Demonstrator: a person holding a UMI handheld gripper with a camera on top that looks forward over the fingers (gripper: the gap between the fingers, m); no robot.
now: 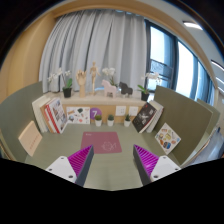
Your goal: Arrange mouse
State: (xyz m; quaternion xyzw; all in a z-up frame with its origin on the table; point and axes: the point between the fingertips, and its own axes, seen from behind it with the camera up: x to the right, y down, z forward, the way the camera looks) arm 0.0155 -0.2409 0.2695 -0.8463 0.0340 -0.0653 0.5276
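Note:
My gripper [113, 152] is open and empty, its two magenta pads spread wide above a grey-green table [112, 172]. A flat pink mouse mat [103, 143] with a pale mark on it lies on the table just ahead of the fingertips, slightly toward the left finger. I see no mouse in this view. Nothing stands between the fingers.
A low wooden shelf [100, 102] with small plants and figurines runs along the back of the table. Books stand propped at the left [52, 115] and at the right [147, 117], with another at the right [167, 137]. Curtains and windows lie behind.

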